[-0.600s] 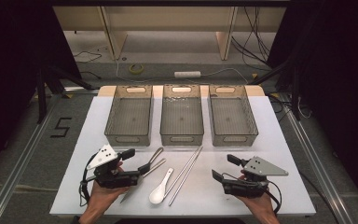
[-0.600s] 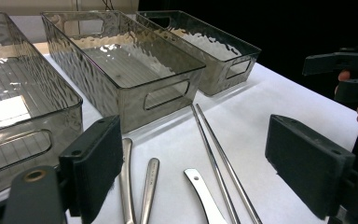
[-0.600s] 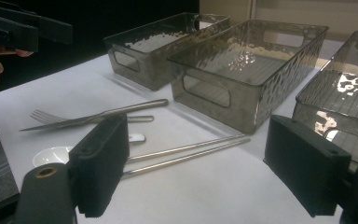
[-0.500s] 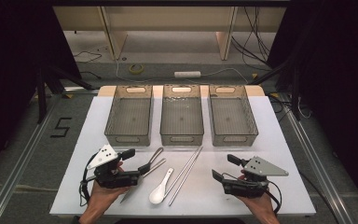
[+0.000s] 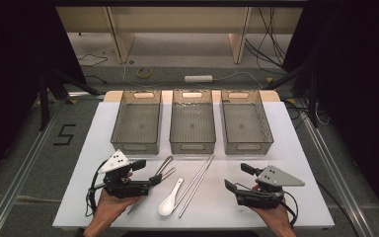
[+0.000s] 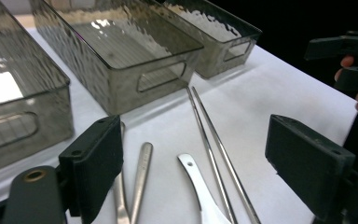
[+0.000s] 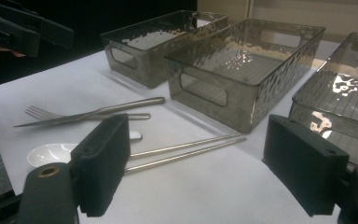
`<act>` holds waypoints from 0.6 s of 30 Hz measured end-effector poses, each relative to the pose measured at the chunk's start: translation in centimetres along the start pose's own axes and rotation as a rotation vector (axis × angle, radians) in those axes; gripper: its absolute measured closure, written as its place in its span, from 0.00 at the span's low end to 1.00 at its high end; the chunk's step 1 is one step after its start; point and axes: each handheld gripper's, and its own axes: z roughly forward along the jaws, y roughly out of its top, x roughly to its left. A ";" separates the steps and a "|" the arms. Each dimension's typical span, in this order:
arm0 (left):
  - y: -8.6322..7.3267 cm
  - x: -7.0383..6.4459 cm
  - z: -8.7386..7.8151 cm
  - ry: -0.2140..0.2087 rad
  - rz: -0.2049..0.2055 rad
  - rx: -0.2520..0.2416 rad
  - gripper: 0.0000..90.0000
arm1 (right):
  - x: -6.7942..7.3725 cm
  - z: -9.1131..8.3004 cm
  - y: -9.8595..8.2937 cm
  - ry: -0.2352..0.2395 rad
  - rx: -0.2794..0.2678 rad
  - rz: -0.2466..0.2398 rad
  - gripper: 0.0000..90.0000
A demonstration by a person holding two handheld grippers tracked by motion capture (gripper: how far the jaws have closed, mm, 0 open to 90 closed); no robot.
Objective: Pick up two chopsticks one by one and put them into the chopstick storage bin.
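On the white table [image 5: 296,148], a metal fork and knife [image 5: 164,167] lie crossed just in front of my left gripper [image 5: 148,172], which is open and holds nothing. A white spoon [image 5: 170,199] and a pair of metal chopsticks [image 5: 197,181] lie between the two grippers. My right gripper [image 5: 238,177] is open and rests low at the front right. In the left gripper view the chopsticks [image 6: 214,140], the spoon handle [image 6: 196,179] and a metal handle [image 6: 141,170] lie between the wide jaws. The right gripper view looks across the chopsticks [image 7: 182,150], spoon [image 7: 51,151] and fork [image 7: 86,114].
Three empty clear grey bins [image 5: 137,121] [image 5: 192,121] [image 5: 246,121] stand side by side at the back of the table. The bins [image 7: 242,65] rise close ahead in the right gripper view. Cables and a power strip [image 5: 198,78] lie on the floor beyond.
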 end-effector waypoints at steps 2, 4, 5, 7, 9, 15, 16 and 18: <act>0.3 -0.2 0.3 -0.004 -0.003 0.017 0.21 | 0.0 0.0 0.0 -0.001 0.000 0.001 0.26; 0.7 -0.4 0.6 0.001 -0.007 0.034 0.21 | 0.0 0.1 0.0 0.002 0.002 0.005 0.26; 0.8 -0.6 0.8 -0.001 -0.004 0.046 0.21 | 0.0 0.1 0.0 0.006 0.005 0.008 0.27; 1.2 -0.8 1.3 -0.004 0.010 0.073 0.21 | 0.0 0.0 0.0 0.004 0.003 0.004 0.27; 1.6 -1.1 1.9 -0.002 0.019 0.109 0.22 | 0.0 0.0 0.0 0.003 0.004 0.004 0.27; 2.4 -1.9 4.8 0.028 0.079 0.294 0.26 | -0.2 0.0 0.0 0.007 0.003 0.010 0.27; 2.5 -2.0 5.3 0.023 0.079 0.328 0.26 | -0.2 0.0 0.0 0.010 0.002 0.010 0.27; 2.6 -2.2 6.2 0.022 0.092 0.379 0.27 | -0.2 0.1 0.0 0.012 0.006 0.008 0.27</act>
